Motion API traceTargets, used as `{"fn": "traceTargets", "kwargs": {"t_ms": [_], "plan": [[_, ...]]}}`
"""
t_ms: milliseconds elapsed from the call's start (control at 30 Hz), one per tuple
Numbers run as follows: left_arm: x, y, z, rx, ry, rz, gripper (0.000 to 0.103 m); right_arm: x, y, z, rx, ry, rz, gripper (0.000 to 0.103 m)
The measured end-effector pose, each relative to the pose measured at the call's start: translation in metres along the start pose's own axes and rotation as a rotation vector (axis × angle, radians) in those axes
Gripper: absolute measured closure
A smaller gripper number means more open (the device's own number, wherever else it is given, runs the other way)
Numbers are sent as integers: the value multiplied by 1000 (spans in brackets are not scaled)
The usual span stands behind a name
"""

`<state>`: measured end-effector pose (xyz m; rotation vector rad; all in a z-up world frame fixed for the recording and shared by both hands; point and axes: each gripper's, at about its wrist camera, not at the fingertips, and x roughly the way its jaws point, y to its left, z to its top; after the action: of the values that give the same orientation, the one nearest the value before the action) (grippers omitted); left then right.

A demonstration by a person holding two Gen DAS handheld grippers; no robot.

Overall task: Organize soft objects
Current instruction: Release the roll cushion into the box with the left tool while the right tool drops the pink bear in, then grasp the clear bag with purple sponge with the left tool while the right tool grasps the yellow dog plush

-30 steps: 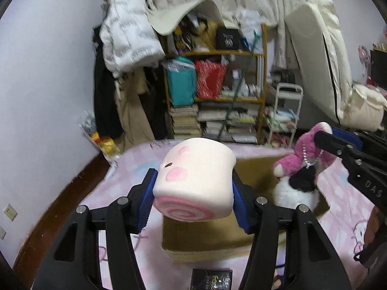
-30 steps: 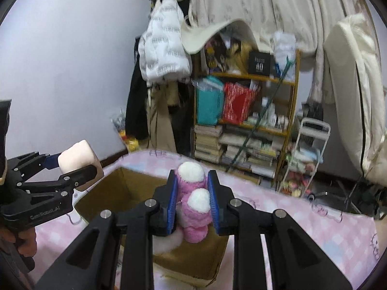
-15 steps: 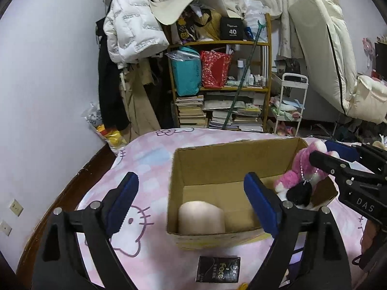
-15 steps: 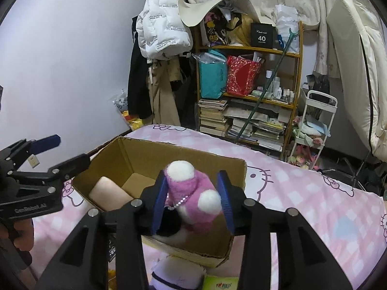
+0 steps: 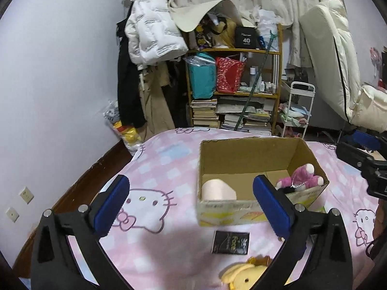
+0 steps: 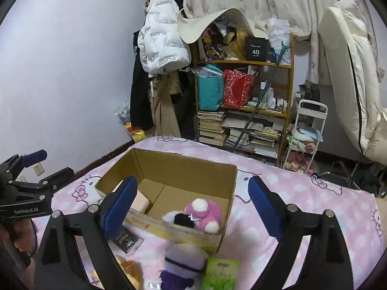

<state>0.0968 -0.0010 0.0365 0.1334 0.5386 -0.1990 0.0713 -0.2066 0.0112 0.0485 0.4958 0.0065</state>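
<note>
Fingers: both grippers spread wide and empty, left gripper [image 5: 191, 205] and right gripper [image 6: 192, 199] hovering over the bed [image 5: 157, 169].
Box [image 6: 217, 169]: open cardboard, mid-bed.
Stowed: cream cushion [image 5: 217, 189] at the box's left end; pink plush [image 6: 205, 213] at its right end.
Left out: yellow plush [image 5: 244, 274] and purple plush [image 6: 183, 262] at the bed's near edge.
Progress: judged about half done.

**Partly hidden or cropped**

The yellow plush [image 5: 244, 275] at 6 o'clock is cut by the frame's edge. The purple plush [image 6: 183, 263] runs off the bottom. The cream roll toy [image 6: 139, 199] is half-hidden behind the right gripper's left finger [image 6: 119, 199]. Print on the black packet [image 5: 230, 242] is illegible.
</note>
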Motion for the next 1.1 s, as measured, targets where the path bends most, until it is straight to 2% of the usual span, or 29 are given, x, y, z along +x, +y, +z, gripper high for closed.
{"fn": "traceTargets", "kwargs": {"t_ms": [133,300,433,633,833,933,1100], "plan": [[-15,14,-6,-47,33,-36,2,-18,3,-6,-2,-12,-14,0],[-28,13,-15,-6,75,4,2,-34,1,-13,11,-15,-15,0],[-34,9,-23,6,110,-1,2,-41,0,-18,23,-9,-15,0],[-33,3,-36,30,209,-1,2,-49,3,-32,51,16,19,0],[-30,5,-42,23,260,-10,2,-44,6,-45,79,61,67,0],[-24,10,-45,5,286,8,2,-40,16,-51,56,86,70,0],[-4,24,-53,-55,372,33,2,-31,30,-60,21,119,83,0]]}}
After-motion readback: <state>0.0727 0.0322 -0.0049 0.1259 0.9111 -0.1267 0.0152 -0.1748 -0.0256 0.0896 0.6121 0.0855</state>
